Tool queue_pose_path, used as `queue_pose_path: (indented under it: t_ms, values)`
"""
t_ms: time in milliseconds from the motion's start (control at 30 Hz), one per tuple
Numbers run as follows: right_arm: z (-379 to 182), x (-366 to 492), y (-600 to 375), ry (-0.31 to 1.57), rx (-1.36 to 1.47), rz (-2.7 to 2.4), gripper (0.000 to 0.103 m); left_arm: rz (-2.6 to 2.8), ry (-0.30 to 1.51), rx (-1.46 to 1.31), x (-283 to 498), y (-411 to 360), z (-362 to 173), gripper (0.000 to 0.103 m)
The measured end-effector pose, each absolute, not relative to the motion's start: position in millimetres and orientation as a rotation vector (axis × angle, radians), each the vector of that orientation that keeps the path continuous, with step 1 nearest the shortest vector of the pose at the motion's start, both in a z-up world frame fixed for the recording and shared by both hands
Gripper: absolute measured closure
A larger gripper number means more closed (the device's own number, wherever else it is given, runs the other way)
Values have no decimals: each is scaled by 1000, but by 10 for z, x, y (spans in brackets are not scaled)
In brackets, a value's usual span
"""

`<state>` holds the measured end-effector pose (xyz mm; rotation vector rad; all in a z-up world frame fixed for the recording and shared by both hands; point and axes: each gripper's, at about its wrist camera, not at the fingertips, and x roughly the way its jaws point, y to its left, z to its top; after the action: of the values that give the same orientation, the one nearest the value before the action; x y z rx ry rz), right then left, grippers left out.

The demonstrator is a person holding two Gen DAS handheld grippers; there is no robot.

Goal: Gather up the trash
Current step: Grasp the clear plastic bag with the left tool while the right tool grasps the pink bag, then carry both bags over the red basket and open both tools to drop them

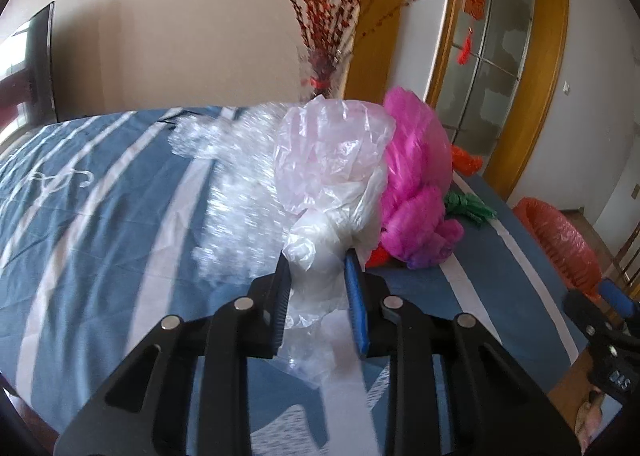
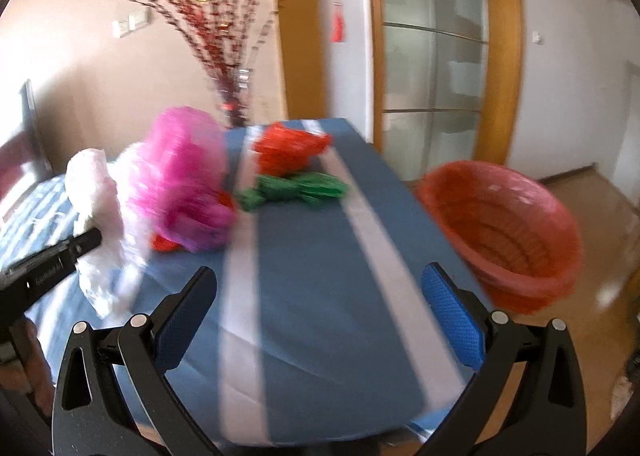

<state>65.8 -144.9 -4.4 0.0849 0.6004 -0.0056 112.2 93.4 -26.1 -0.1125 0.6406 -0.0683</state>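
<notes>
The left gripper point(image 1: 316, 260) pinches a crinkly white bag point(image 1: 332, 184) at the frame's middle, on the blue striped cloth point(image 1: 100, 216). The right gripper point(image 2: 318, 284) is wide open over bare cloth. Farther back lie pink point(image 2: 180, 176), green point(image 2: 296, 190) and red point(image 2: 288, 150) bags. A red basket point(image 2: 504, 232) sits at right. The right view is blurry.

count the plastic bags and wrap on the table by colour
White or pale pink bag, in the left gripper: 1
Magenta bag: 1
Red-orange bag: 1
Green bag: 1
Clear bubble wrap: 1
Total: 5
A bit of red under the magenta bag may be a further piece; I cannot tell.
</notes>
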Motion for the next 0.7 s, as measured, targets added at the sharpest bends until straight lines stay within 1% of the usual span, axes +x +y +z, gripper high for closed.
queue_pose_path:
  t_ms: [67,133,233,267,333,400,567,600,633,700]
  values:
    - [-8,743,-1347,591,104,48,2,-51,624,-121,1084,1036,-194,76]
    - [29,873,-1220,586,128,110,4,-34,611,-133,1058,1143,-131,76]
    - [52,1088,-998,601,135,176,14,-3,598,-147,1043,1291,-64,76]
    - [53,1160,-913,609,133,194,20,7,596,-152,1043,1346,-51,76]
    - [38,1290,-754,628,124,225,22,23,596,-158,1045,1431,-48,76]
    - [5,1407,-629,649,108,238,35,36,601,-166,1053,1506,-58,76]
    - [-91,1623,-497,698,115,214,42,59,610,-178,1077,1642,-91,76]
    - [-116,1663,-497,711,120,210,48,61,610,-177,1076,1654,-96,76]
    - [-145,1691,-490,724,120,206,51,65,610,-176,1078,1663,-98,76]
    - [-216,1746,-483,753,124,212,65,68,613,-178,1092,1681,-104,76]
